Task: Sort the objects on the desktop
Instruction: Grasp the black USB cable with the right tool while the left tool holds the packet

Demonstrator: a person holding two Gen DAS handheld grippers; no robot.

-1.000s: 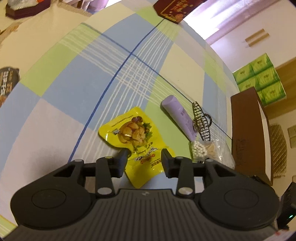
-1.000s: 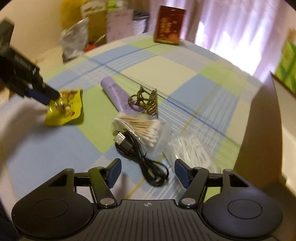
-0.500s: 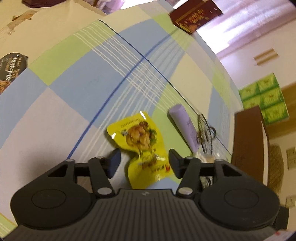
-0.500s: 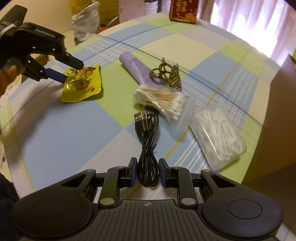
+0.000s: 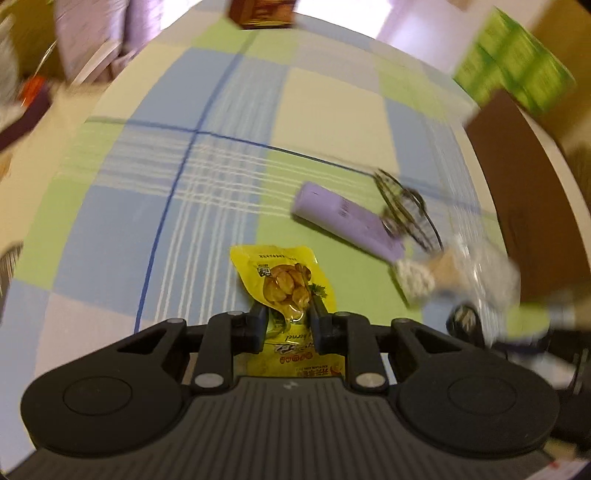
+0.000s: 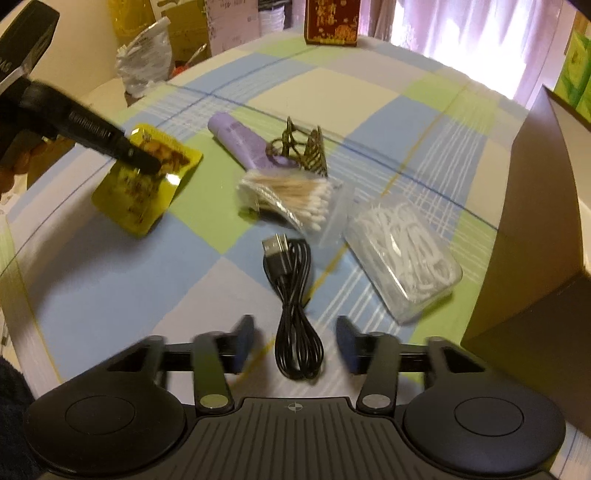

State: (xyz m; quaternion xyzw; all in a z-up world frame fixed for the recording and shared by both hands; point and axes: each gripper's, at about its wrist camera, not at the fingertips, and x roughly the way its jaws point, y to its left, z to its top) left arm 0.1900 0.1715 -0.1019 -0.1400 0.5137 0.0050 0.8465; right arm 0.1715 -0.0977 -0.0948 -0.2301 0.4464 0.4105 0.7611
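Note:
My left gripper (image 5: pixel 287 322) is shut on the yellow snack packet (image 5: pixel 284 284), which crumples between its fingers; in the right wrist view the packet (image 6: pixel 146 184) is lifted off the checked tablecloth at the left, with the left gripper (image 6: pixel 142 164) on it. My right gripper (image 6: pixel 295 341) is open with the coiled black USB cable (image 6: pixel 295 314) lying loose between its fingers. A purple tube (image 6: pixel 243 142), a bronze hair claw (image 6: pixel 306 149), a bag of cotton swabs (image 6: pixel 291 197) and a clear box of white floss picks (image 6: pixel 406 236) lie beyond.
A brown cardboard box (image 6: pixel 539 229) stands at the table's right edge. A red box (image 6: pixel 330 22) stands at the far side. Bags and papers (image 6: pixel 147 62) sit beyond the left edge. Green tissue packs (image 5: pixel 513 62) stand behind the brown box.
My left gripper has closed on the snack packet and raised it. My right gripper, half a second ago shut on the cable, has opened and the cable lies free.

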